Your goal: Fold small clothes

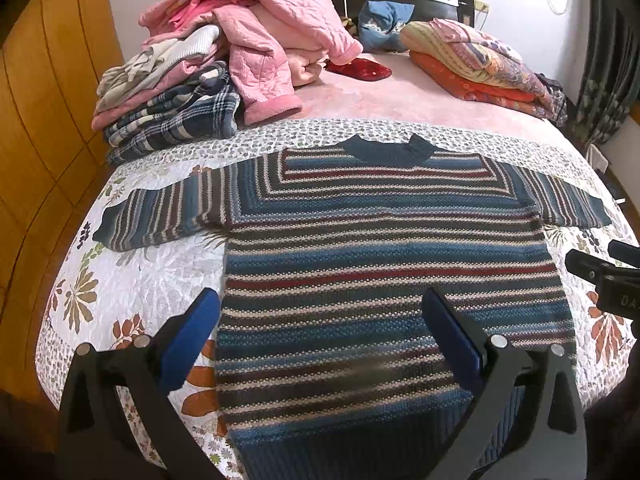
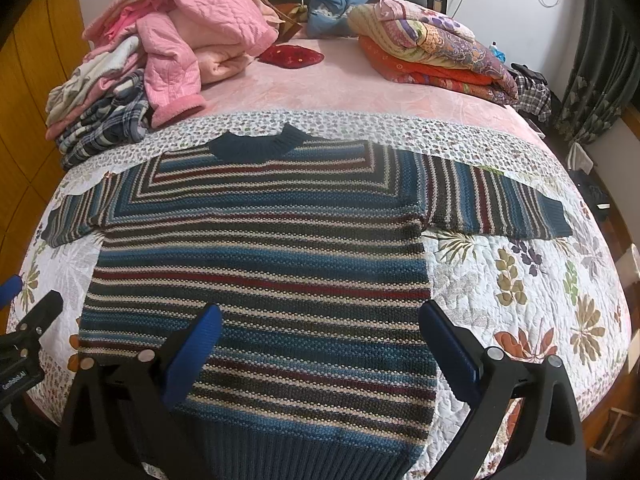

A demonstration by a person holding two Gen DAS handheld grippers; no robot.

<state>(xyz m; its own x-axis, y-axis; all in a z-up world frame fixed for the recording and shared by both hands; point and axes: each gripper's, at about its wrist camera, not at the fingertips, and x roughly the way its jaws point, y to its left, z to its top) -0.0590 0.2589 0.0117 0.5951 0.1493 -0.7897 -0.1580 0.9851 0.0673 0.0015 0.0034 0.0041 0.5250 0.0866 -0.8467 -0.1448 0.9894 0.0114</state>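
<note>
While flat on quilt [image 1: 132,280] | striped knit sweater [image 1: 384,248], ribbed hem | both hand-held grippers [image 1: 320,320] [image 2: 320,332] spread

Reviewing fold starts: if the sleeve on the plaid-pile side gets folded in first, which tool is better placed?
Probably left. The left tool sits open over the sweater's edge on that side, nearer that sleeve; the right tool is over the opposite side.
</note>
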